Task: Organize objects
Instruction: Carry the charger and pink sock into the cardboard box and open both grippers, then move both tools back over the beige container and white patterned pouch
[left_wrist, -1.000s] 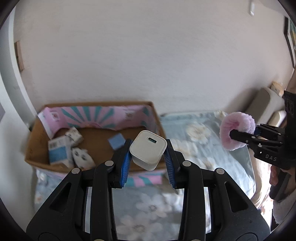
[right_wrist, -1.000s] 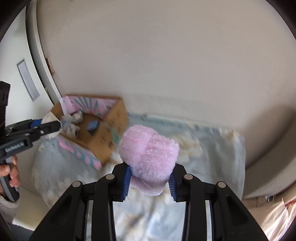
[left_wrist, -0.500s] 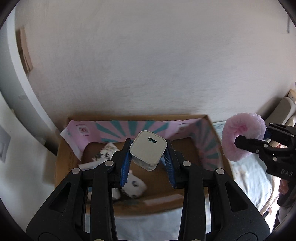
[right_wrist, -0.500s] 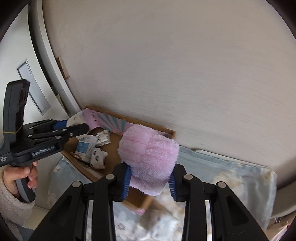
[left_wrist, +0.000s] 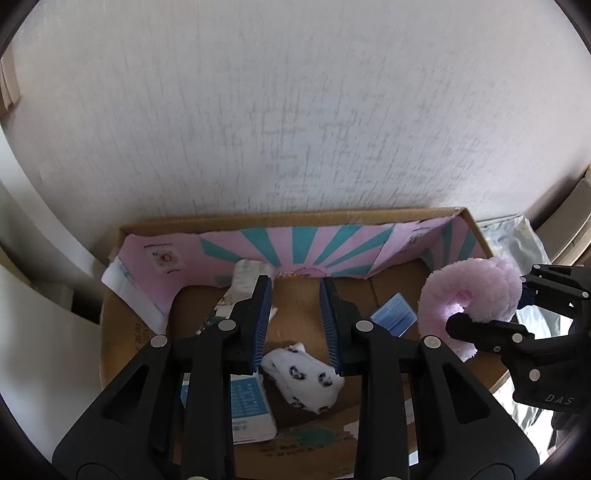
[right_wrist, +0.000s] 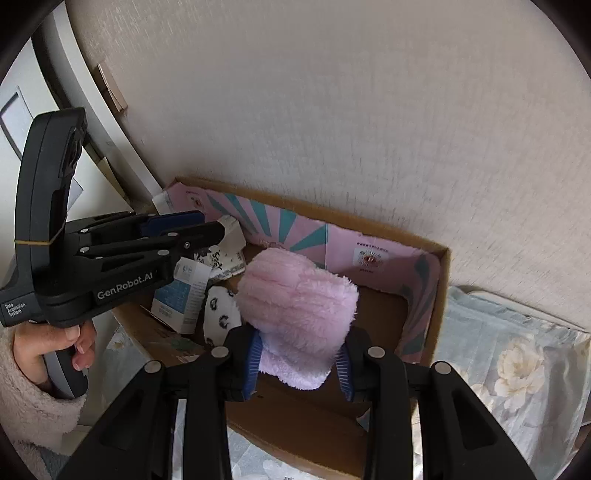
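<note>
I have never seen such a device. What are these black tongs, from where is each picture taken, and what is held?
They are hand-held grippers, one in each of a person's hands, each carrying a camera that looks along its two fingers. One picture is from the left gripper, which is open and holds nothing. The other is from the right gripper, shut on a fluffy pink cloth. Both hover over a cardboard box beside a wall. In it lie a white patterned sock, a blue-and-white carton and a small blue packet.

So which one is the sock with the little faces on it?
Look inside the cardboard box against the wall, the one lined with pink and teal stripes. On its brown floor, beside the blue-and-white carton, lies the white sock. It alone is soft, white and dotted with small dark faces.
</note>
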